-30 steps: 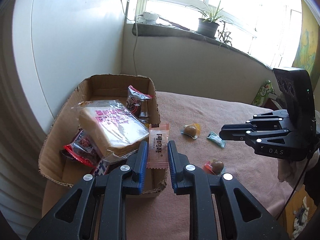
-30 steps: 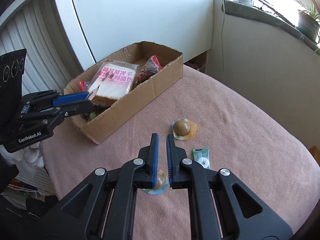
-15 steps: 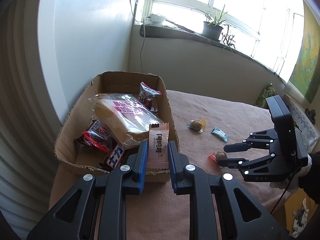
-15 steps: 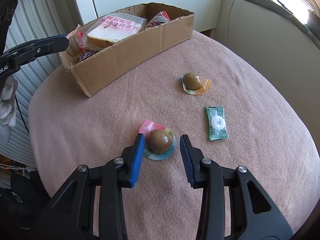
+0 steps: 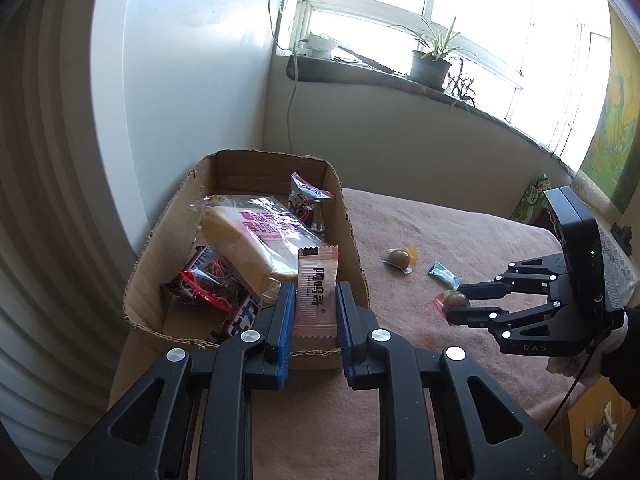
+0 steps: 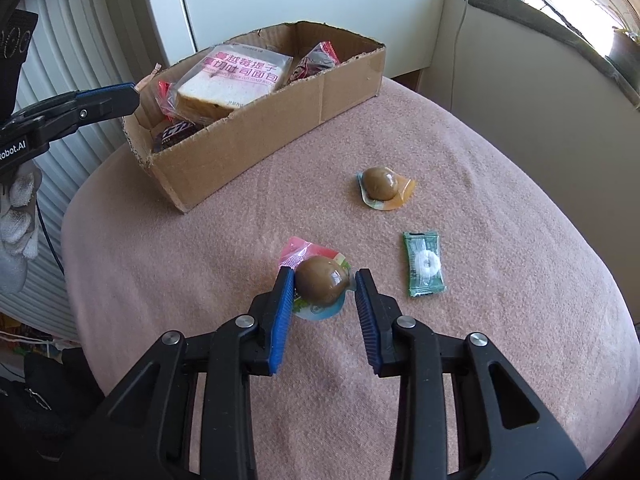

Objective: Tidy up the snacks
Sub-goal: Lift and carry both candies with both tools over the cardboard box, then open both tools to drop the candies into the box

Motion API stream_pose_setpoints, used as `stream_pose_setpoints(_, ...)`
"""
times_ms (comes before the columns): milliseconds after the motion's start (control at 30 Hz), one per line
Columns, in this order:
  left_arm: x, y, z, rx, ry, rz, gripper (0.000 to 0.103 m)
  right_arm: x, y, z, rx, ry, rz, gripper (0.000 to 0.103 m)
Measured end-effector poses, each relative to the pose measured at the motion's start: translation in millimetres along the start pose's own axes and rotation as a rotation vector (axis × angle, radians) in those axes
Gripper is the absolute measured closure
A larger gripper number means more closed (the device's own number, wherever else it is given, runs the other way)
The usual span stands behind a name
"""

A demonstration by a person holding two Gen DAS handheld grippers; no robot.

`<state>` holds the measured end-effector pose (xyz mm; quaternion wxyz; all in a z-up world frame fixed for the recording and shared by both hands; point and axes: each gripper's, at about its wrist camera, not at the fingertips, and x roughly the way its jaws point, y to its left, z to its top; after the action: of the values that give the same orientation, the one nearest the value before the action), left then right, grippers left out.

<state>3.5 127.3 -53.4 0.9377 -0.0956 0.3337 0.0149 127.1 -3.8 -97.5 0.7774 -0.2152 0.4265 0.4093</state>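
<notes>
My left gripper (image 5: 315, 298) is shut on a pale pink snack packet (image 5: 316, 294) and holds it over the near end of a cardboard box (image 5: 356, 240). The box holds a bag of sliced bread (image 5: 256, 236) and several dark wrapped snacks. My right gripper (image 6: 322, 284) is open, its jaws standing either side of a packed brown egg (image 6: 320, 286) on the pink table cover. A second packed egg (image 6: 382, 184) and a green candy packet (image 6: 424, 264) lie on the cover further right. The right gripper also shows in the left wrist view (image 5: 456, 304).
The round table (image 6: 500, 160) has a pink cloth and drops off at its near and left edges. A white wall and ribbed radiator (image 5: 48, 200) stand left of the box. A windowsill with a potted plant (image 5: 430, 64) runs behind.
My right gripper opened, came down and moved forward around the packed egg. My left gripper, still holding the pink packet, drew back and rose a little above the box.
</notes>
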Motion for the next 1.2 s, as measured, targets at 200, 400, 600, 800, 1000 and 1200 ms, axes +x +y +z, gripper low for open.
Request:
stream_pose_setpoints(200, -3.7, 9.6, 8.2, 0.004, -0.02, 0.027, 0.084, -18.9, -1.1, 25.3, 0.012, -0.068, -0.007, 0.071)
stream_pose_setpoints(400, -3.6, 23.2, 13.7, 0.002, -0.029, 0.063, 0.084, -26.6, 4.7, 60.8, 0.013, -0.134, 0.005, 0.071)
stream_pose_setpoints(600, -3.1, 37.3, 15.6, 0.002, -0.034, 0.104, 0.084, -23.3, 16.8, 95.0, -0.009, -0.173, 0.016, 0.071)
stream_pose_setpoints(800, -2.7, 55.1, 15.7, -0.019, -0.03, 0.131, 0.084, -8.3, 30.3, 124.5, -0.019, -0.185, 0.037, 0.071)
stream_pose_setpoints(1000, -2.5, 70.8, 12.5, -0.047, -0.017, 0.153, 0.084, 9.2, 35.1, 142.2, 0.002, -0.18, 0.055, 0.071)
stream_pose_setpoints(1200, 1.3, 71.0, 12.2, -0.041, -0.004, 0.151, 0.084, 21.1, 35.7, 150.4, 0.021, -0.17, 0.065, 0.071)
